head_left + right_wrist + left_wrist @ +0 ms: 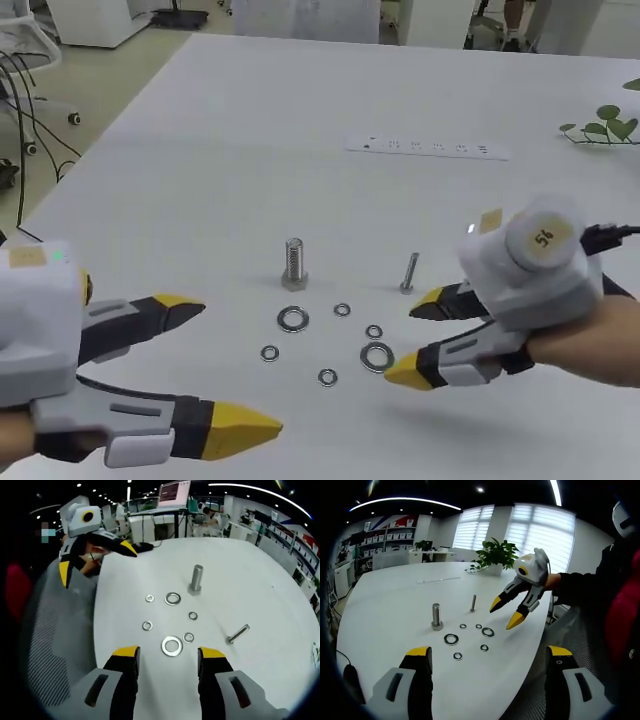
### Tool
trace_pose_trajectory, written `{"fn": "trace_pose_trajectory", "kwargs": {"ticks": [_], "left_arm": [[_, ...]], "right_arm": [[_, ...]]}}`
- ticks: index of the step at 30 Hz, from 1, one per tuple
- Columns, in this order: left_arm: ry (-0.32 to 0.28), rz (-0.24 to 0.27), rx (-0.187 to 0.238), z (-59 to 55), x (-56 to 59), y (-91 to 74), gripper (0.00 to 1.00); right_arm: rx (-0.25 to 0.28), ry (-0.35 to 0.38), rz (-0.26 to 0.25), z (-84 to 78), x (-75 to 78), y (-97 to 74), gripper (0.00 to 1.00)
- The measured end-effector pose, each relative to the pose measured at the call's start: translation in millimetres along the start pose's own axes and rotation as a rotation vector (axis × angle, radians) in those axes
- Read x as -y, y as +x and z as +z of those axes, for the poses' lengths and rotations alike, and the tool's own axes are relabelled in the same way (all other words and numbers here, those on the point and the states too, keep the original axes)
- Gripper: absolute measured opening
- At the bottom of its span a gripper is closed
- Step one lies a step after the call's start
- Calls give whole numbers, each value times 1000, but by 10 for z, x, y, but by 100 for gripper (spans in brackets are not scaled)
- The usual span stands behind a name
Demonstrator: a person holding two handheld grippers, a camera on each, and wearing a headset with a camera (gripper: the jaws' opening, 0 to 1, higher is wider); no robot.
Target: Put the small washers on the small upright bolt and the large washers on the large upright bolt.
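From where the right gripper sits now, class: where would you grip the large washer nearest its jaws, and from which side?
Probably the near rim of the large washer, from above. It lies flat and thin, so the right gripper should tip down, one jaw in the hole and one outside. Avoid the edge where a small washer sits close.

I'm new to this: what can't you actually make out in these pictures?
Head view: print on the white strip, blurred and too small.
Head view: the plant, cut off by the right edge.
Head view: whether the right gripper touches the large washer nearest it; its lower jaw overlaps it.
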State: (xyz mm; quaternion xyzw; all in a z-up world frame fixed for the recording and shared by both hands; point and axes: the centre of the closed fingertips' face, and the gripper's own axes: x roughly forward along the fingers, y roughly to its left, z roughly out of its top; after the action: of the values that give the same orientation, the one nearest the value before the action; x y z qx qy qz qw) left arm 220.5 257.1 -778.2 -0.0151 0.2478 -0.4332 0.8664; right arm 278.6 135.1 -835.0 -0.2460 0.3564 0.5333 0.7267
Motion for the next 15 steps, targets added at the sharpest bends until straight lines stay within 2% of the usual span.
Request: {"fn": "trace_pose_trajectory", "kwargs": {"ticks": [15], "left_arm": [[-5,1,-3,-18,7,13,93]], "right_arm": [[-111,3,57,-97,-33,237,40]]}}
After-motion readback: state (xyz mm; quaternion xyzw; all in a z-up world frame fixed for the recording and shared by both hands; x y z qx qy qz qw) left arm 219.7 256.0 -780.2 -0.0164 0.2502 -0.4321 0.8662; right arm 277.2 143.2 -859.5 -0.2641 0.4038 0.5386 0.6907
